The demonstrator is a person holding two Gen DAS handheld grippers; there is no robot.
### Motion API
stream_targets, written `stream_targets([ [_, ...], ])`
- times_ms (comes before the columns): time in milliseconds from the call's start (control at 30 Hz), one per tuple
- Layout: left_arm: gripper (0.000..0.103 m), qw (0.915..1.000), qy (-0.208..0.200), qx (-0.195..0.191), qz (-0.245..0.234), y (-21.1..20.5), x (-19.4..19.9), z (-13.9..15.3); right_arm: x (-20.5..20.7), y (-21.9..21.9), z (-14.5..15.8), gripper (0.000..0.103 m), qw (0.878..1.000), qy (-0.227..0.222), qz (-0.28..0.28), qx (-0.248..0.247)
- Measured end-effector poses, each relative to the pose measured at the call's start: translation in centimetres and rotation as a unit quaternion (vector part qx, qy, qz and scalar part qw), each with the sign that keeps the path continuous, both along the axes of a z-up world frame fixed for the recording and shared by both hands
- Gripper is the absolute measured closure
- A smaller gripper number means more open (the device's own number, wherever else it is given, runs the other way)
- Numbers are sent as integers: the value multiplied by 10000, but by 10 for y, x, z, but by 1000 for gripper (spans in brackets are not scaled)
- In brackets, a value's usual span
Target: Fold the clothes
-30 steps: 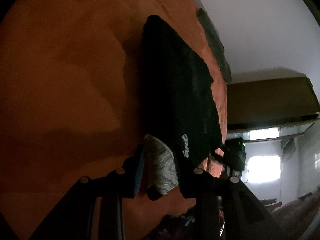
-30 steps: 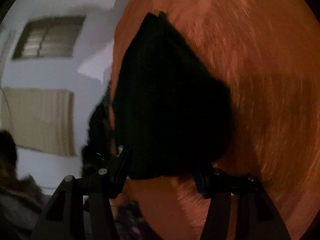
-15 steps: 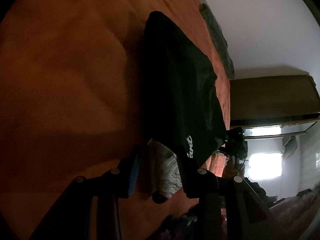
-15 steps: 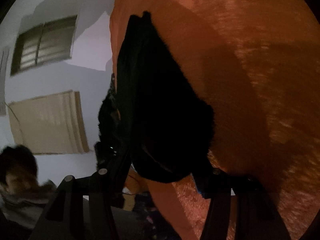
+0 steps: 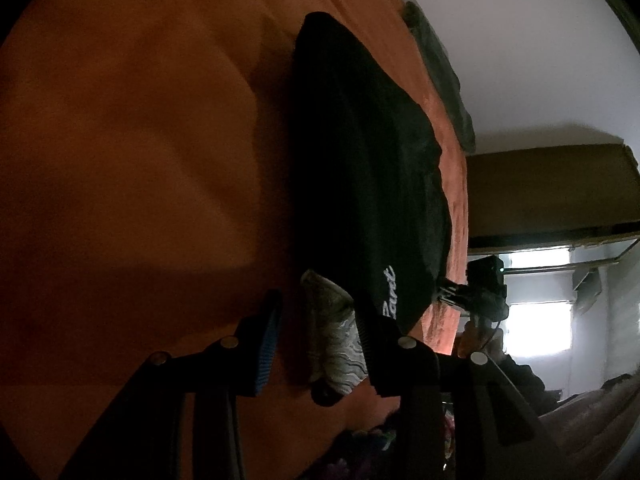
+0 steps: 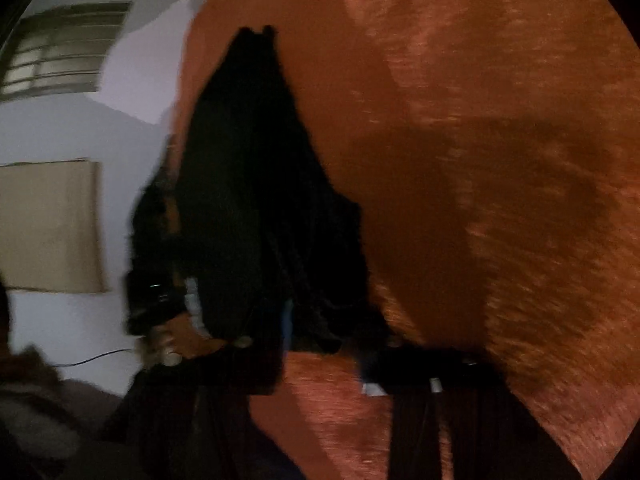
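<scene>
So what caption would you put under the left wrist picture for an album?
Left gripper at the corner of a black garment, its patterned lining between the fingers, over an orange blanket.

black fabric garment (image 5: 360,160): white script lettering | lining flap (image 5: 340,344): grey-white wavy pattern | plush bedspread (image 5: 140,140): rust-orange | ribbed gripper pad (image 5: 267,344): blue | wall (image 5: 520,40): pale white

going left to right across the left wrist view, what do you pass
orange blanket → black garment → strip of orange blanket → dark grey pillow → white wall
</scene>
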State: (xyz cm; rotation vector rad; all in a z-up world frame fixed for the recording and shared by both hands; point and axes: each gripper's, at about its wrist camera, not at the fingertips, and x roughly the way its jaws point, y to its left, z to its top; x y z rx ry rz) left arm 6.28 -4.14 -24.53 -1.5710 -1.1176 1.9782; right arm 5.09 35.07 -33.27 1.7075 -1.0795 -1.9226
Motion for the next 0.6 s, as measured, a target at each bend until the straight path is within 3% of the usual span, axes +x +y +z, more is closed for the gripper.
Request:
stream_targets([
  [100, 63, 10000, 7, -63, -31, 1, -3, 1, -4, -8, 1, 85, 9993, -170, -181, 266],
  [200, 63, 9999, 33, -93, -44, -4, -3, 4, -6, -1, -3, 77, 9989, -320, -316, -117],
  [267, 63, 9999, 62, -97, -61, -7, -2, 6, -6, 8, -4, 55, 9971, -445, -341, -517],
  [300, 63, 9999, 76, -98, -71, -8, -2, 6, -10, 13, -2, 50, 9968, -455, -309, -587],
  [367, 63, 9999, 68, -80, -57, -10, -3, 5, -21, 22, 7, 33, 9978, -333, -166, -542],
  [400, 63, 10000, 50, -65, -38, -10, -4, 4, -30, 24, 12, 29, 9987, -244, -37, -452],
  [600, 63, 9998, 102, -15, -180, -6, -20, 3, -100, 21, 23, 27, 9960, 131, 881, 12],
])
